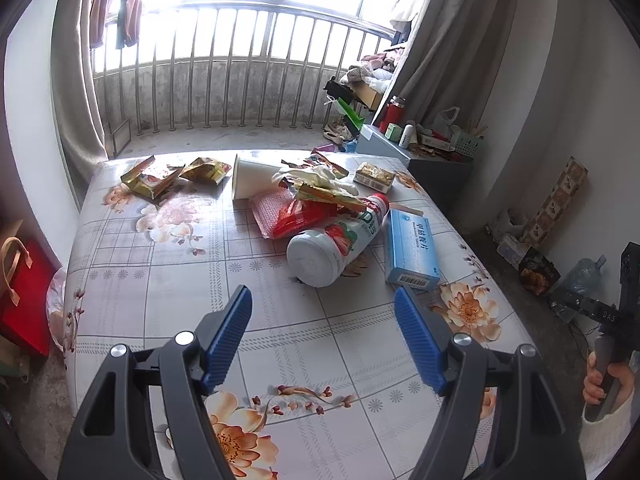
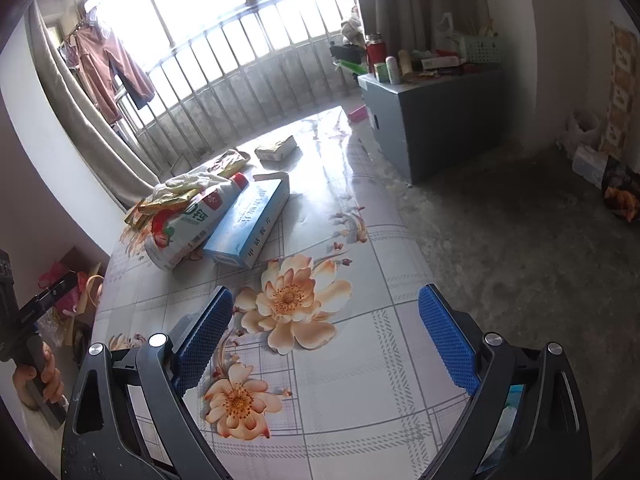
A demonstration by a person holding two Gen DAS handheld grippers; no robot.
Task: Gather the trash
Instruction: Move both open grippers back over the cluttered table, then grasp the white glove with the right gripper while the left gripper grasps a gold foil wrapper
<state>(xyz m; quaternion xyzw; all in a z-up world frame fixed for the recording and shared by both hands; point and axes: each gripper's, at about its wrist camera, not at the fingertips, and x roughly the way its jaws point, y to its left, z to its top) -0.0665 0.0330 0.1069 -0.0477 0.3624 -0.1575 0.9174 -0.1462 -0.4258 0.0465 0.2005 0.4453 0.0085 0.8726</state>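
Note:
Trash lies on a table with a flowered cloth (image 1: 160, 280). A white strawberry-print bottle (image 1: 336, 244) lies on its side, its base toward my left gripper (image 1: 322, 300), which hangs open and empty just short of it. To the bottle's right lies a blue box (image 1: 410, 248). Behind them are a red wrapper (image 1: 296, 216), a white paper cup (image 1: 250, 176), a crumpled white tissue (image 1: 316, 174), gold wrappers (image 1: 160, 178) and a small gold box (image 1: 374, 176). My right gripper (image 2: 326, 300) is open and empty over the cloth, nearer than the bottle (image 2: 188, 228) and blue box (image 2: 250, 224).
A grey cabinet (image 2: 432, 120) with bottles and a basket stands past the table's far right corner. A red bag (image 1: 24, 292) sits on the floor to the left. Bare concrete floor (image 2: 500, 248) lies right of the table. A hand (image 1: 604, 380) holds the other gripper's handle.

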